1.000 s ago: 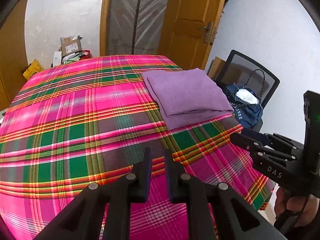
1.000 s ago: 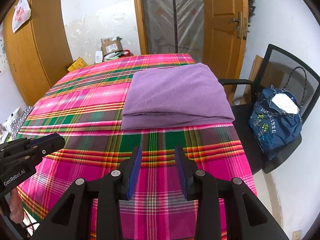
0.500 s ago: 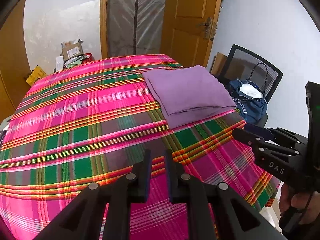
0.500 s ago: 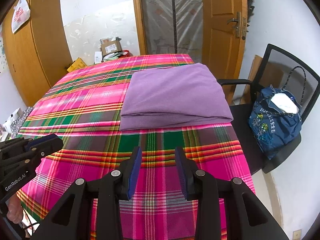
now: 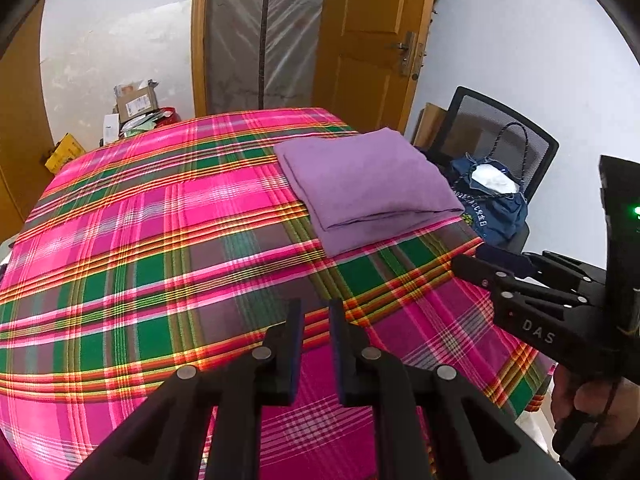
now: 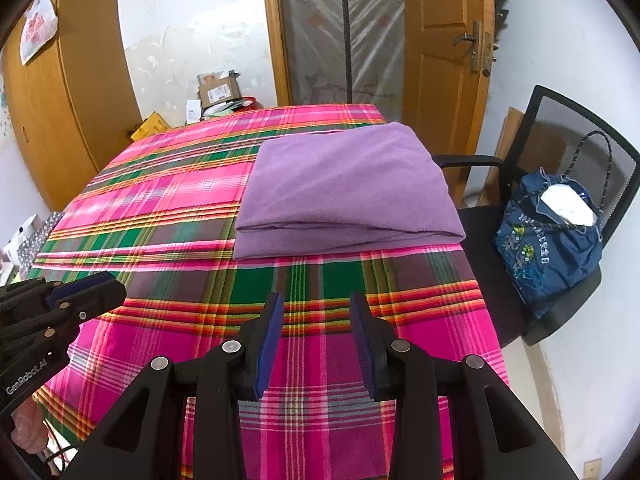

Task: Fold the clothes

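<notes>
A folded purple cloth [image 5: 368,184] [image 6: 344,184] lies flat at the far right corner of the table, which is covered in a pink and green plaid tablecloth [image 5: 160,240] [image 6: 160,208]. My left gripper [image 5: 316,320] hovers over the near part of the table with a narrow gap between its jaws and nothing in it. My right gripper [image 6: 318,320] hovers over the near right edge, wider open and empty, well short of the cloth. Each gripper shows in the other's view: the right gripper [image 5: 480,260] and the left gripper [image 6: 92,292].
A black mesh chair [image 6: 580,140] holding a blue bag [image 6: 552,240] stands just right of the table. A wooden door [image 6: 440,60] and cardboard boxes [image 6: 218,90] are behind it. A wooden wardrobe [image 6: 80,100] stands at the left.
Both grippers have drifted slightly, so the purple cloth sits a little farther off in the left view. Neither jaw gap has changed and the cloth has not moved.
</notes>
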Tool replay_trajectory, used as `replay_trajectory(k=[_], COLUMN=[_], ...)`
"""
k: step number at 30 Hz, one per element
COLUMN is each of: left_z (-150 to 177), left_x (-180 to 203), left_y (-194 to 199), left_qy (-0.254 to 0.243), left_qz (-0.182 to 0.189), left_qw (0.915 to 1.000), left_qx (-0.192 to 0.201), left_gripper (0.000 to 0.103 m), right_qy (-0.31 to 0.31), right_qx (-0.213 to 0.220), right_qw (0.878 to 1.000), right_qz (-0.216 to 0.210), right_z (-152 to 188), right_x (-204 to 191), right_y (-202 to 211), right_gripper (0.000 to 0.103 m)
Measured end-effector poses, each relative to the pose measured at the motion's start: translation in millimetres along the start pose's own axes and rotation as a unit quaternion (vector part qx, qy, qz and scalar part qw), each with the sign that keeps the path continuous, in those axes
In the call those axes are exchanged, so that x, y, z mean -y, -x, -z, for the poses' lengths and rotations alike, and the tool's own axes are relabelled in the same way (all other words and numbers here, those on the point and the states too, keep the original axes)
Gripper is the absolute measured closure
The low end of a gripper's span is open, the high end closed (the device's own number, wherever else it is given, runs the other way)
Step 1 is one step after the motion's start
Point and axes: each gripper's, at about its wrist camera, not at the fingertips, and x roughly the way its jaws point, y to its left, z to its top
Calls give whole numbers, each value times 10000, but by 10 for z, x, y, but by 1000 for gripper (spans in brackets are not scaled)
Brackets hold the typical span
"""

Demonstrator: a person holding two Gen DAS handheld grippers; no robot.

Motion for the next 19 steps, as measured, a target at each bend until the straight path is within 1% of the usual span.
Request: replay_trajectory(k=[10, 19], left_z=[21, -5], left_x=[26, -13], left_y=[-2, 60], left_qy=[30, 177], left_qz=[134, 90], left_qw=[9999, 9989], left_qx=[53, 414], left_gripper=[91, 91], right_qy=[7, -4], right_qx=[-27, -76], right_qw=[10000, 10000], right_qz=[35, 47], right_z=[-13, -23], right_x=[-6, 6], right_y=[-27, -74], right_gripper=[67, 67])
